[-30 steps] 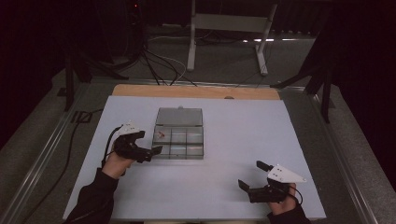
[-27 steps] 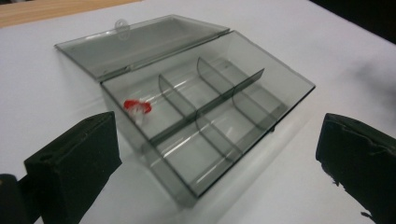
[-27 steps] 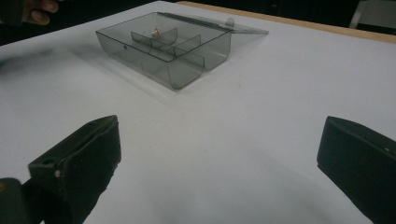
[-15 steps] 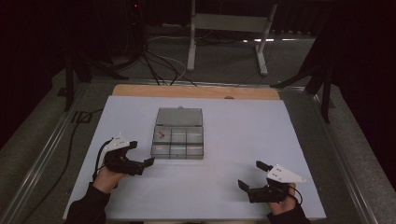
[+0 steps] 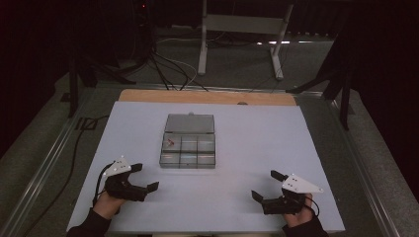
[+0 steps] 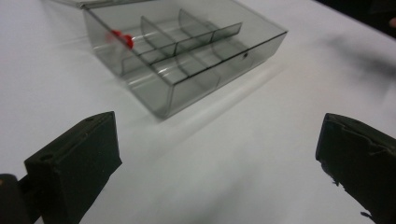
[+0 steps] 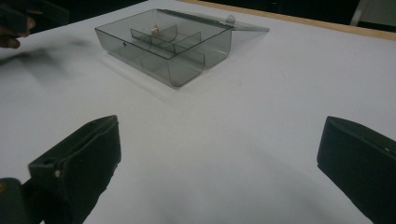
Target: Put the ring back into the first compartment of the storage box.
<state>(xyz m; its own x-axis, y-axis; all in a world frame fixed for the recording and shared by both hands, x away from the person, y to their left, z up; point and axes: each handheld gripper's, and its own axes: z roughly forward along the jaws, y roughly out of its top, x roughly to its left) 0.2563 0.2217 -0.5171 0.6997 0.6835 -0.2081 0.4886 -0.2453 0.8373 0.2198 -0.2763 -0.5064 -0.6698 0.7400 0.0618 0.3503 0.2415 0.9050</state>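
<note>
At the middle of the white tabletop (image 5: 247,138) we see a smoky clear compartment box (image 5: 188,149) with its lid (image 5: 189,123) folded flat behind it, away from us, so that all six cells lie open from above. A small red piece (image 5: 170,143) sits in the far left cell, the one nearest the hinge on the left gripper's side; the other cells look empty to us. The open lid suggests that the box is laid out for dropping things in or picking them out, and lying flat it keeps clear of any reach from the near edge.

We hold both grippers low near the front of the tabletop, well apart from the box and from each other. The left gripper (image 5: 148,177) points toward the box's near left corner with its jaws spread wide and nothing between them. The right gripper (image 5: 265,186) rests at the near right, also spread wide and empty, aimed across the bare sheet at the box. We judge this a resting pose: hands parked at either side, the box untouched between them, each gripper ready to close on something.
</note>
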